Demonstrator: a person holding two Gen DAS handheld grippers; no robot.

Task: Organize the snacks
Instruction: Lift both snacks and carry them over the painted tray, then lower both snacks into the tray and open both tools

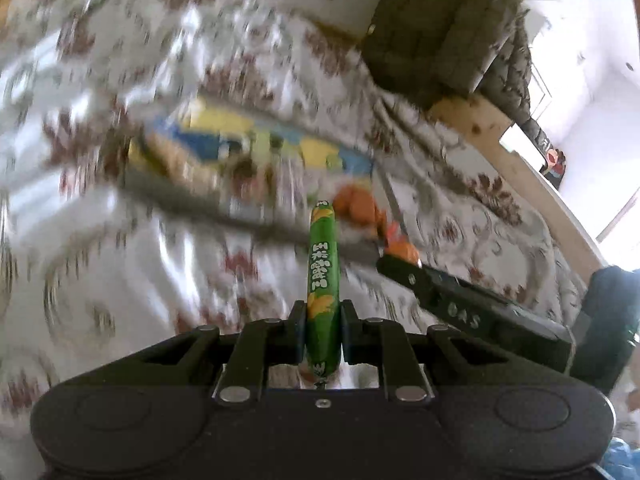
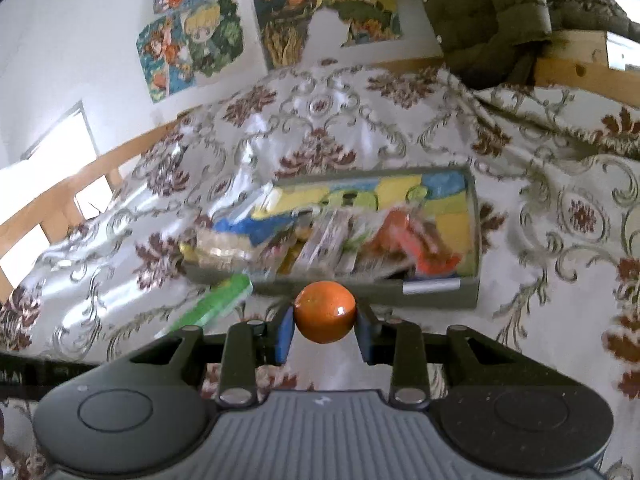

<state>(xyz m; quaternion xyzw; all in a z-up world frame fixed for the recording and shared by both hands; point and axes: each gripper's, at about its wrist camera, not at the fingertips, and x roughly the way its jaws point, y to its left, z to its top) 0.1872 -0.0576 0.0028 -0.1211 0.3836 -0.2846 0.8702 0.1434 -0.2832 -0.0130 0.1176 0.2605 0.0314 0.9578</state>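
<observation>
Currently the left claw (image 1: 322, 334) grips a green sausage stick (image 1: 323, 276) between its fingers, the stick pointing forward. The right claw (image 2: 325, 330) clamps an orange ball-shaped snack (image 2: 325, 311), just before the grey box (image 2: 436, 294) on the floral cloth (image 2: 320, 128); motion blur obscures the packets (image 2: 320, 240) inside, apparently mixed snacks.

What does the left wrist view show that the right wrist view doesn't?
Only left wrist: the left gripper shut on a green sausage, with the right gripper seen from the side. Only right wrist: the orange ball between the right gripper's fingers, and wall posters. Both: the snack tray, patterned cloth and green jacket.
</observation>
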